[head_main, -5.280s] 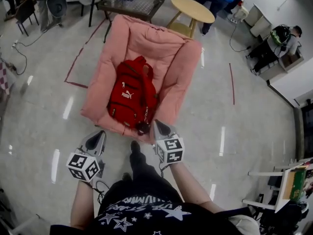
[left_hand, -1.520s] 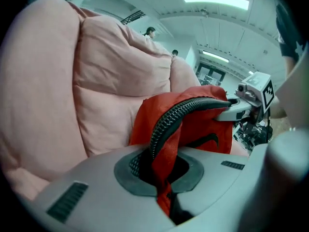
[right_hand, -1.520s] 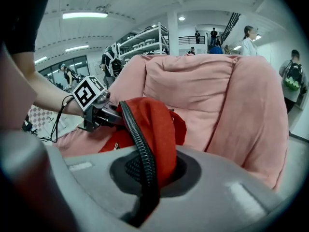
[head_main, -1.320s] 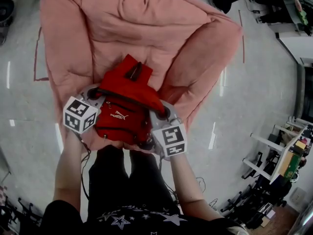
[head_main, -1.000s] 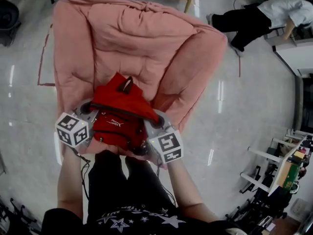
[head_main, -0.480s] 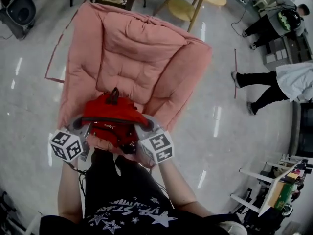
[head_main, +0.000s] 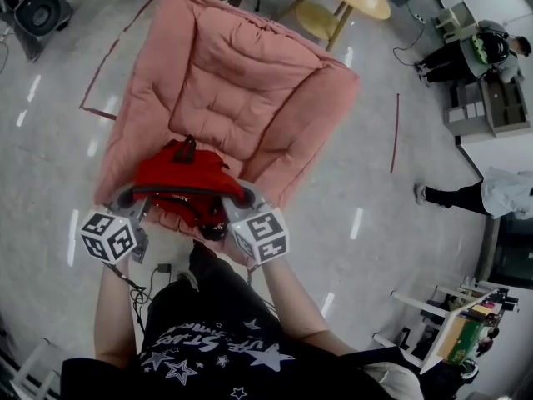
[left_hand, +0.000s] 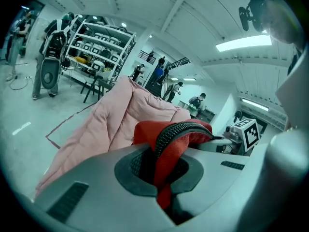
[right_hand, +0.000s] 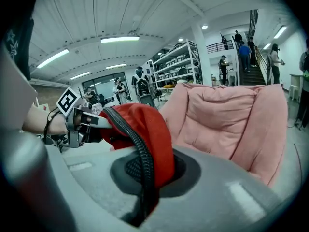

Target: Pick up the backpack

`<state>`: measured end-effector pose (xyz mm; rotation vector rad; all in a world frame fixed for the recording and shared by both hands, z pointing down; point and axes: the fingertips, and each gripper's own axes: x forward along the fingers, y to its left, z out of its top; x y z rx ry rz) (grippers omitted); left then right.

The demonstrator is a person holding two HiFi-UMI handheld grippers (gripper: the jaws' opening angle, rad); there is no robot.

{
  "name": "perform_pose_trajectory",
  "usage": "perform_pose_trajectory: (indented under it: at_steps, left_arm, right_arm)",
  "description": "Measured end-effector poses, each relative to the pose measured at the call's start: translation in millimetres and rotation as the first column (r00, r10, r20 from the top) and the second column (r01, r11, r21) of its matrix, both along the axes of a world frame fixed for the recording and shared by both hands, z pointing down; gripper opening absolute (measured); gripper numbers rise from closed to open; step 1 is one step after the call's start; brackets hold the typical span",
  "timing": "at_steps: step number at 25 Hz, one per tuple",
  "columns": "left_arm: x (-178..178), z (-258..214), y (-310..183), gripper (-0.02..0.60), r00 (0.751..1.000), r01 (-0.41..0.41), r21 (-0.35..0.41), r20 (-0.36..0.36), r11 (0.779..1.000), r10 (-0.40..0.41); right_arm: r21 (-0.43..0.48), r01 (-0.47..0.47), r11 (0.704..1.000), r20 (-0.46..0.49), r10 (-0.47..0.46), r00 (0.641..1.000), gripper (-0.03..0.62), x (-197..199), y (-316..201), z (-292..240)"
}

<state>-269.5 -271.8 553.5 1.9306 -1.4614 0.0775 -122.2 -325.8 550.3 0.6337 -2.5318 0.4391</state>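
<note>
In the head view, the red backpack (head_main: 187, 182) hangs over the front edge of the pink armchair (head_main: 241, 82). In the left gripper view, the left hand-held gripper (left_hand: 161, 170) is clamped on the backpack's zippered edge. In the right gripper view, the right hand-held gripper (right_hand: 145, 175) pinches that edge too.

We recorded bright, even light from ceiling strips (right_hand: 119, 39), glare streaks on the floor (head_main: 356, 222), strong fisheye bending at edges

No print can be read for certain

White lettering runs among white stars on the person's black shirt (head_main: 208, 344), seen upside down from the head view, but it is too warped and small to spell out.
</note>
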Motion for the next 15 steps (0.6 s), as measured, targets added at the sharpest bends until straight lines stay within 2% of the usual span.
perform_pose_trajectory:
  at_steps: [9,15]
  left_arm:
    - [-4.2,-31.7,76.7,0.009,0.999,0.022,0.056,-0.048,0.998,-0.019]
    - [-1.1,-69.6,142.5,0.009,0.997,0.061,0.113,-0.053,0.992,-0.056]
  right_arm:
    - [0.035,-0.007,0.999,0.041,0.006,0.999,0.012,-14.9,55.8,-32.2]
    - [0.084,0.008,0.996,0.054,-0.013,0.998,0.012,-15.1,115.8,-71.8]
